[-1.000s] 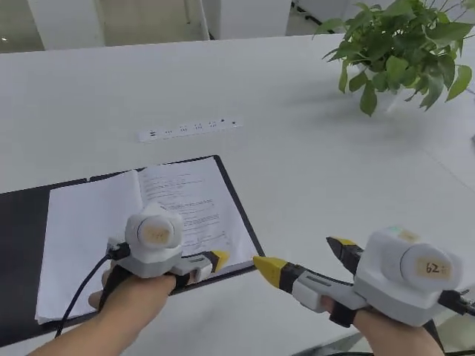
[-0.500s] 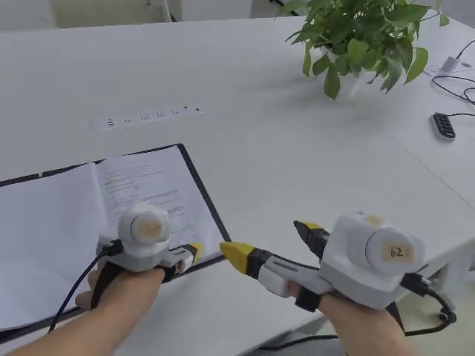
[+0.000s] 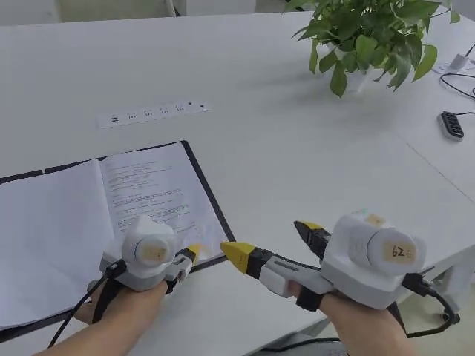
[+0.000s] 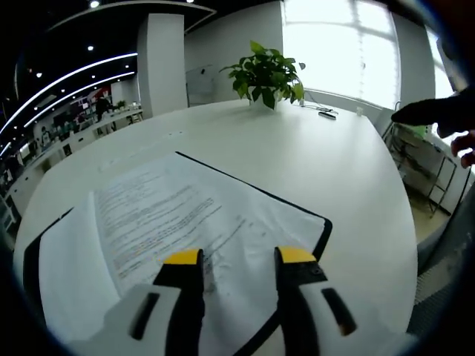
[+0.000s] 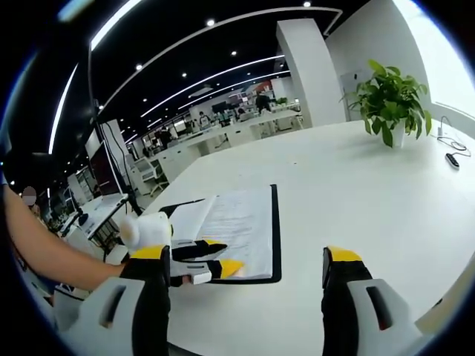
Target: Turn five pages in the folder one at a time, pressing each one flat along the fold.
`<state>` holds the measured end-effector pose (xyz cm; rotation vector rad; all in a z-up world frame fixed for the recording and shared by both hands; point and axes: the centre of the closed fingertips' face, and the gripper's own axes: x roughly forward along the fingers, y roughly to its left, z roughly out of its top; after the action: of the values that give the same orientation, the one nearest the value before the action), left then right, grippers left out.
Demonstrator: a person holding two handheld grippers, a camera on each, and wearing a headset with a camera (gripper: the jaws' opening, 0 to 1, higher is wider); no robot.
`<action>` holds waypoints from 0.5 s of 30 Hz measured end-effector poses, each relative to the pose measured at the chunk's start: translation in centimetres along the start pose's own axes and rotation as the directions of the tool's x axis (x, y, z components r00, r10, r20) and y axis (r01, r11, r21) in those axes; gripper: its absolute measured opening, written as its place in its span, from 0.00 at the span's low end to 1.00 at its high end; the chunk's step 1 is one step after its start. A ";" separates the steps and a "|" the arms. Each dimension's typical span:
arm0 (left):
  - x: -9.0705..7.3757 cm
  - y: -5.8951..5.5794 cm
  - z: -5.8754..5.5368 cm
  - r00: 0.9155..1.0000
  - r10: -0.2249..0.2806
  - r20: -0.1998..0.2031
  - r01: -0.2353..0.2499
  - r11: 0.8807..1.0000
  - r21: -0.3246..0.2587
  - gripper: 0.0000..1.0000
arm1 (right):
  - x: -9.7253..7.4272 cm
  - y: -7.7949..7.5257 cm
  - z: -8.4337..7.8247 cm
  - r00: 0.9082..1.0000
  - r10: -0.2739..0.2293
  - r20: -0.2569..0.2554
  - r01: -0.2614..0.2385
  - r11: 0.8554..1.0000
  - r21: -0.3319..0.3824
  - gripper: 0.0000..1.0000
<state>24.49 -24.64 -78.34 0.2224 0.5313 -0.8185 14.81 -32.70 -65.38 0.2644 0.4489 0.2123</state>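
Against the folder [image 3: 104, 200] little has changed since half a second ago. The left gripper [image 3: 189, 256] has drawn back a touch toward the folder's near edge, and the right gripper [image 3: 273, 241] has kept its place just off the folder's near right corner. The rest of the shift is my headset swinging.

The folder lies open and flat on the white table [image 3: 297, 133]. Its blank left page [image 3: 44, 237] and its printed right page [image 3: 152, 189] are both spread out. The black cover shows as a thin border along the far and right edges.

The left gripper sits over the near part of the printed page, close to the folder's right edge. In the left gripper view its yellow-tipped jaws stand apart, with printed paper showing in the gap and nothing pinched. I cannot tell whether the tips touch the sheet.

The right gripper is over bare table just past the folder's near right corner, with its jaws spread wide and empty. One yellow tip points toward that corner.

A white socket strip [image 3: 152, 113] lies on the table just beyond the folder's far edge. A potted plant [image 3: 371, 37] stands well beyond the folder's far right corner. A small black device [image 3: 450, 122] lies far out to the folder's right.
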 end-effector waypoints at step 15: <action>0.0 0.5 0.0 1.000 0.012 0.021 -0.011 1.000 -0.021 0.22 | 1.0 0.4 -0.4 1.000 0.019 -0.018 -0.019 1.000 -0.001 0.83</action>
<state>24.87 -24.33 -78.31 0.1975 0.5184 -0.8032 15.45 -32.01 -65.96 0.2660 0.4646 0.2341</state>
